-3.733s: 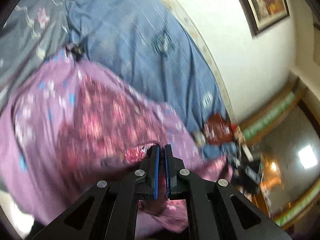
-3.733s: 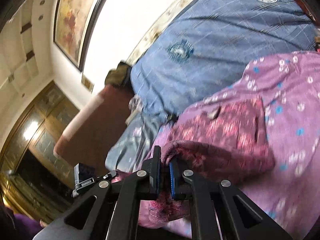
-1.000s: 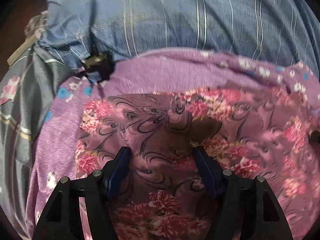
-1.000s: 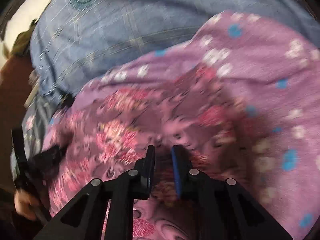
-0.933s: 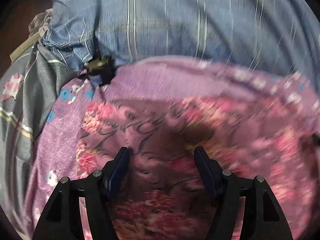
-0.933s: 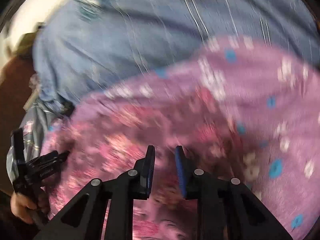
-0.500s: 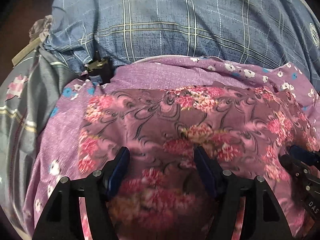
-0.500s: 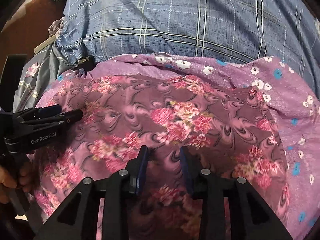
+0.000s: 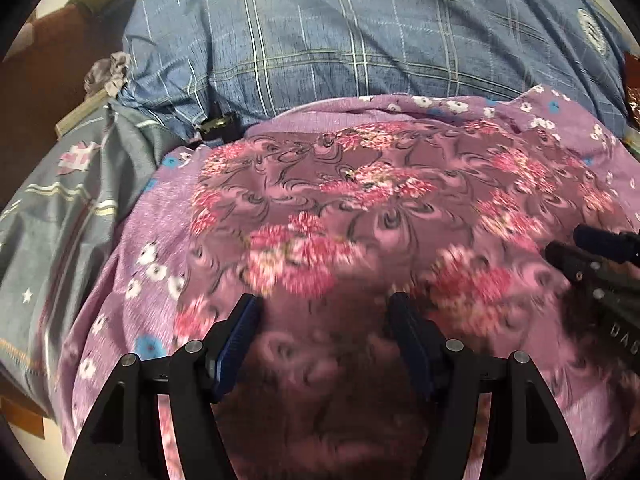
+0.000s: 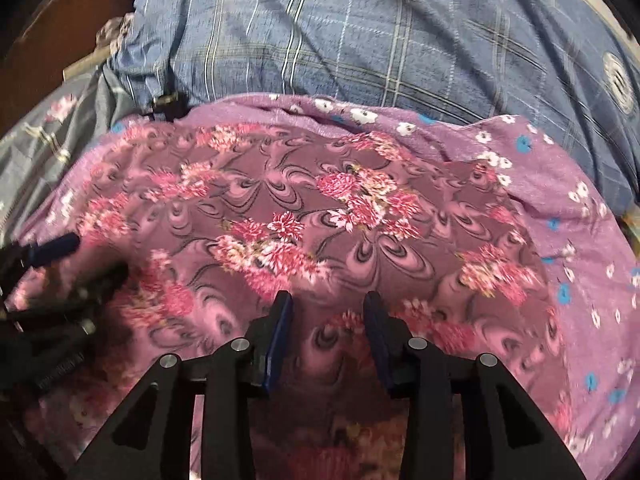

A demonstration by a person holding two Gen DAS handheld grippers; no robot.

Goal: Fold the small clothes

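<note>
A dark mauve garment with pink flowers [image 9: 360, 200] lies spread flat on a lilac flowered cloth [image 9: 144, 240]; it also shows in the right wrist view [image 10: 320, 208]. My left gripper [image 9: 324, 312] is open and empty, low over the garment's near edge. My right gripper [image 10: 326, 304] is open and empty over the same near edge, to the right of the left one. Each gripper shows in the other's view: the right one [image 9: 600, 256] at the right edge, the left one [image 10: 60, 264] at the left edge.
A blue checked bedspread [image 9: 360, 40] lies beyond the lilac cloth [image 10: 580, 184]. A grey flowered sheet [image 9: 60, 192] hangs at the left. A small dark object [image 9: 218, 124] sits at the cloth's far left corner. Brown furniture [image 9: 48, 60] stands at the far left.
Both grippers let go of the garment, which now lies flat. The right gripper has opened wider over the last second. Both have drawn back towards the near edge.
</note>
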